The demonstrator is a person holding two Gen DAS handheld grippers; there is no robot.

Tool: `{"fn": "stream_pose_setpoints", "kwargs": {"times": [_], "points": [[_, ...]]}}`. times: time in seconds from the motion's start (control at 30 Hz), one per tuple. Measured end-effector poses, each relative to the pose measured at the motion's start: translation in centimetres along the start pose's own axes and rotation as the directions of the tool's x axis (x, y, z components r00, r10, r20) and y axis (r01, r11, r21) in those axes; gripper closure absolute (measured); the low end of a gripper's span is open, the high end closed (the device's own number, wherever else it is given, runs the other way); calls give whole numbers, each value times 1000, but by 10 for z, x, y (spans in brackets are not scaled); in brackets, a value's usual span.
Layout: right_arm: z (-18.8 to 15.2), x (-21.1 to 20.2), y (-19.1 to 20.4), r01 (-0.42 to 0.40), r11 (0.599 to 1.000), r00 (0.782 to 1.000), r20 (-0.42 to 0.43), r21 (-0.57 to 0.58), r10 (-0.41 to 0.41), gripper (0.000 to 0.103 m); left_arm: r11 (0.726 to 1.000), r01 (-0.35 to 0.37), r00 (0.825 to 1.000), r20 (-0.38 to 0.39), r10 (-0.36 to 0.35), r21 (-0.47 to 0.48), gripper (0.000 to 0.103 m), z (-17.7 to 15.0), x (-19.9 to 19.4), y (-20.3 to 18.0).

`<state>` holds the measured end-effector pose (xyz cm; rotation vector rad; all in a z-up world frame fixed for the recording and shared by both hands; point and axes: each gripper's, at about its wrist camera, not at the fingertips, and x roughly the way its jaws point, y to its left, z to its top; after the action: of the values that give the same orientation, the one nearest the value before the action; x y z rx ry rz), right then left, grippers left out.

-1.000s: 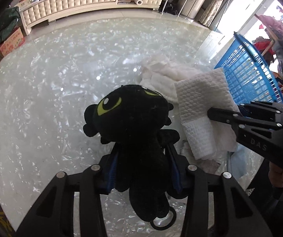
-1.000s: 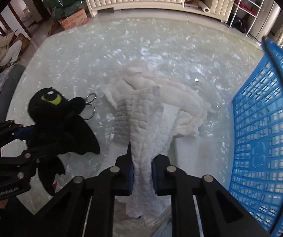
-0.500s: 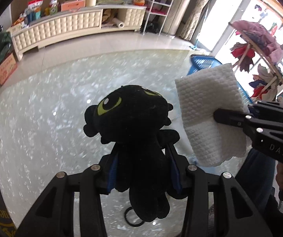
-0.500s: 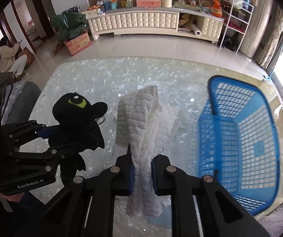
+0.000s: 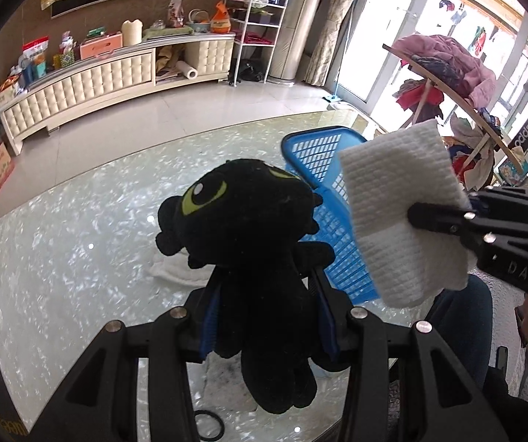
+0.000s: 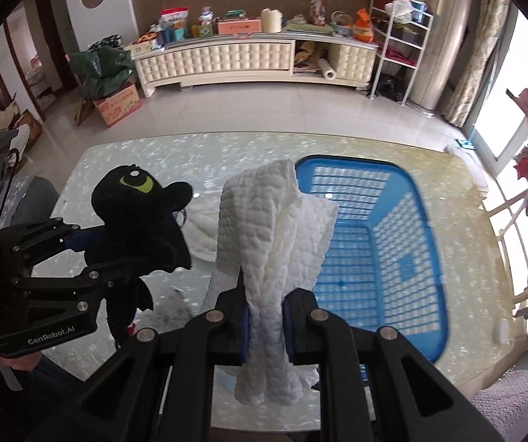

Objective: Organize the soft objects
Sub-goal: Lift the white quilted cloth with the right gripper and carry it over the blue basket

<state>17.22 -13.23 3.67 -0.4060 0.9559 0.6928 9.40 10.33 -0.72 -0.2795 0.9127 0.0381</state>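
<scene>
A: Living room, glossy pearl-flake table [image 6: 123, 169], cream sideboard [image 6: 249, 60] at 12 o'clock. What changed?

B: Both loads are up off the table now; a second ago the white quilted cloth [image 6: 275, 243] trailed on the cloth pile. The blue basket [image 6: 385, 258] has come into full view at 3 o'clock of the cloth. I'd judge the carry to the basket is underway.

A: Jaws?

B: Left gripper [image 5: 264, 316] part-open, pads clamped on the black dragon plush [image 5: 249, 243] at the belly. Right gripper [image 6: 265, 316] nearly closed, pinching the cloth mid-length.

A: Orientation?

B: In the left view the plush's long axis runs 12 to 6, head at 12, face towards 11, legs dangling below. The cloth is folded over the jaws, long axis 12 to 6, both ends loose.

A: Leftovers?

B: One white towel [image 6: 205, 235] lying on the table, at 9 o'clock of the basket.
</scene>
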Motion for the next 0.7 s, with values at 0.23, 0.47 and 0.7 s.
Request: {"fn": "stream_pose_setpoints", "kwargs": {"times": [0.23, 0.47, 0.7], "points": [[-8, -7, -22, 51, 997, 999, 4, 51, -51, 90, 1000, 5, 1000, -13, -4, 22, 61, 7, 10, -17], [-10, 6, -45, 90, 992, 995, -38, 86, -87, 90, 999, -8, 999, -39, 10, 40, 61, 3, 22, -22], [-15, 41, -59, 112, 988, 988, -120, 103, -99, 90, 999, -10, 998, -66, 13, 39, 61, 6, 34, -29]]}}
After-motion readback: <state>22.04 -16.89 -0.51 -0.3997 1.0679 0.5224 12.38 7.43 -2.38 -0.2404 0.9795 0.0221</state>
